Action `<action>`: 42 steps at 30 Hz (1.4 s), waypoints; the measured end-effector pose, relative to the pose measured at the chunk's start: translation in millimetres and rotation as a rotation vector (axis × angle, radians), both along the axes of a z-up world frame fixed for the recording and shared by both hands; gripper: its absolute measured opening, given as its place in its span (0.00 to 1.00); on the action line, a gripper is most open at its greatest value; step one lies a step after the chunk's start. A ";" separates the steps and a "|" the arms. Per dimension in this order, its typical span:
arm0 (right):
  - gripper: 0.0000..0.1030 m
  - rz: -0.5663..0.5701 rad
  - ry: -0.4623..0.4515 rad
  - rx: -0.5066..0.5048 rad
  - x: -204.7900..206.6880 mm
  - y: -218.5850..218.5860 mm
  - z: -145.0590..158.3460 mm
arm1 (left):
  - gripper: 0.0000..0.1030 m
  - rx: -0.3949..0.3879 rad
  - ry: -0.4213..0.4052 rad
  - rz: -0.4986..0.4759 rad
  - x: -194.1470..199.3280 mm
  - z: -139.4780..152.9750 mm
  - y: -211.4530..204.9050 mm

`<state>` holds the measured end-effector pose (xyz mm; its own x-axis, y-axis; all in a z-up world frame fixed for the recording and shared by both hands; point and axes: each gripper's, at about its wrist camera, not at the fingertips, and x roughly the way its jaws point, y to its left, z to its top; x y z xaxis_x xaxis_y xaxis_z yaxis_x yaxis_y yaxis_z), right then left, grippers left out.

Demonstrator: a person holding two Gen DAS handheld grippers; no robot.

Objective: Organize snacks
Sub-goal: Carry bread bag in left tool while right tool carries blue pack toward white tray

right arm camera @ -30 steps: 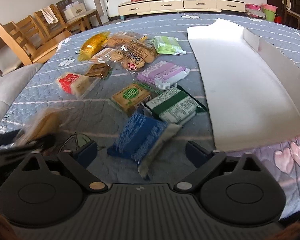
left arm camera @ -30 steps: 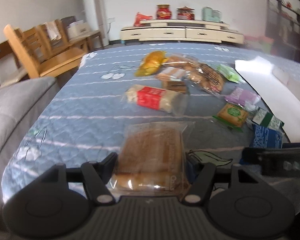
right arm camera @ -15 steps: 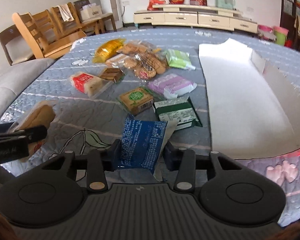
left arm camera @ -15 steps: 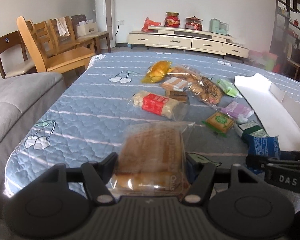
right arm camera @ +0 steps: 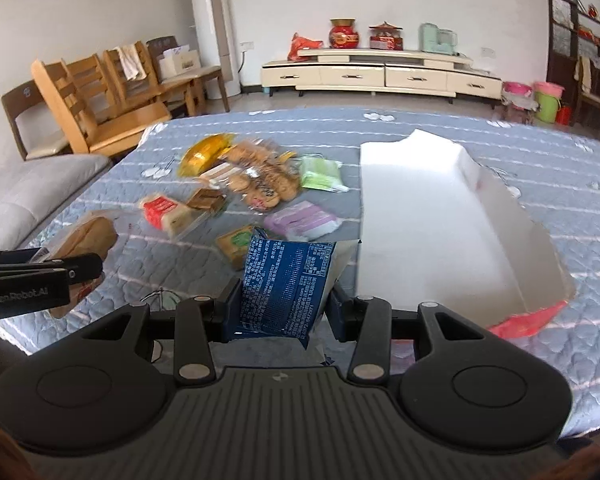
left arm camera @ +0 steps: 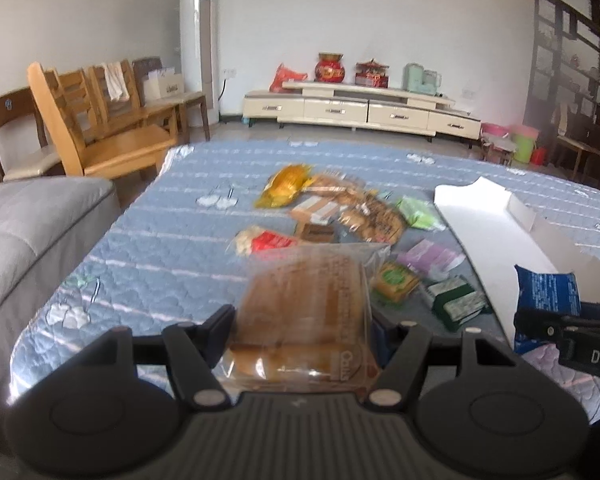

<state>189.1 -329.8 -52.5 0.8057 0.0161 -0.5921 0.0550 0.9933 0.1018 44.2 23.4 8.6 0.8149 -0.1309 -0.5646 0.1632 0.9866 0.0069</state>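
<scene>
My left gripper [left arm camera: 302,324] is shut on a clear packet of brown bread [left arm camera: 304,308], held above the near left part of the blue quilted table [left arm camera: 160,248]. My right gripper [right arm camera: 284,300] is shut on a blue snack packet [right arm camera: 286,284], held above the table's near edge. Each gripper shows in the other's view, the right one [left arm camera: 572,336] and the left one [right arm camera: 40,276]. A white cardboard box [right arm camera: 440,220] lies open on the right. Several snack packets [right arm camera: 260,184] lie scattered in the middle of the table.
Wooden chairs [left arm camera: 100,132] stand at the far left and a grey sofa [left arm camera: 28,232] runs along the left. A cream TV cabinet [left arm camera: 360,110] with jars stands against the far wall. Pink and green buckets [right arm camera: 544,98] stand at the far right.
My right gripper closed on the blue packet and lifted it. Both grippers rose with their packets, so the table looks further below.
</scene>
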 end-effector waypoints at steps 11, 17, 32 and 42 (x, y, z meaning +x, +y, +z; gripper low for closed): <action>0.51 -0.072 -0.015 0.028 -15.4 -32.0 4.3 | 0.65 0.049 -0.017 -0.125 -0.7 13.4 -36.1; 0.51 -0.085 -0.043 0.036 -13.7 -44.7 11.7 | 0.65 0.025 -0.016 -0.126 5.1 24.1 -56.7; 0.52 -0.123 -0.080 0.016 17.1 -103.3 35.6 | 0.64 0.018 -0.027 -0.215 36.1 45.2 -146.4; 0.52 -0.115 -0.063 -0.013 50.6 -136.3 41.3 | 0.64 0.039 0.004 -0.259 59.0 36.5 -197.1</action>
